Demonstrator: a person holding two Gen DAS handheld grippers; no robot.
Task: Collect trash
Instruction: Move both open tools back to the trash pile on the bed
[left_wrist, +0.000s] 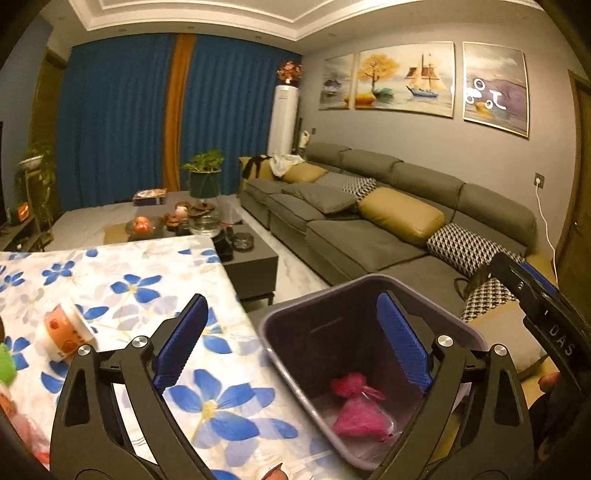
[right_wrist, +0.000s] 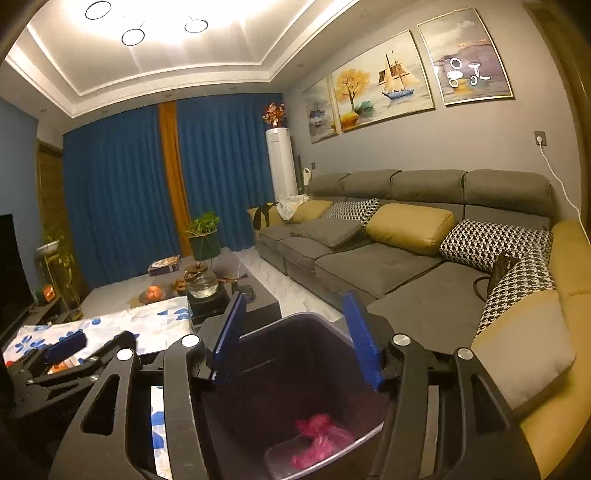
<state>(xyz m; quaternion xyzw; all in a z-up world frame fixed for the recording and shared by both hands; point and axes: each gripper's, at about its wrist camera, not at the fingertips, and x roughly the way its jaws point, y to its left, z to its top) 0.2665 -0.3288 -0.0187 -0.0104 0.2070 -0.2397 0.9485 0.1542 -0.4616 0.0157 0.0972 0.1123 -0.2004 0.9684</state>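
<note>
Living room, evening light: blue curtains (left_wrist: 122, 122) with an orange strip at the far end, a long grey sofa (right_wrist: 388, 266) with mustard and houndstooth cushions along the right wall, three framed paintings (left_wrist: 406, 79) above it. A dark coffee table (left_wrist: 251, 258) with a teapot, fruit and a potted plant stands mid-room.

Nearest the cameras: a table under a white cloth with blue flowers (left_wrist: 140, 295).

Left gripper (left_wrist: 295, 339): jaws spread wide, nothing between the blue pads. Its left finger hangs over the flowered cloth, its right finger over the mouth of the bin.

Grey plastic bin (left_wrist: 295, 354): square, open top, just beside the table's right edge, below and ahead of the left gripper. On its floor lies a pink crumpled bag (left_wrist: 356, 410), partly wrapped in clear plastic.

Right gripper (right_wrist: 295, 332): jaws parted to a moderate gap, empty. Both fingers sit directly over the bin opening; the pink bag shows below and between them.

Left of the left gripper, on the cloth: an orange-and-white paper cup (left_wrist: 68, 336) lying on its side. Further left, at the frame edge, green and pink scraps, too cut off to identify.

From the right wrist view, the left gripper appears low at left, over the table edge.
</note>
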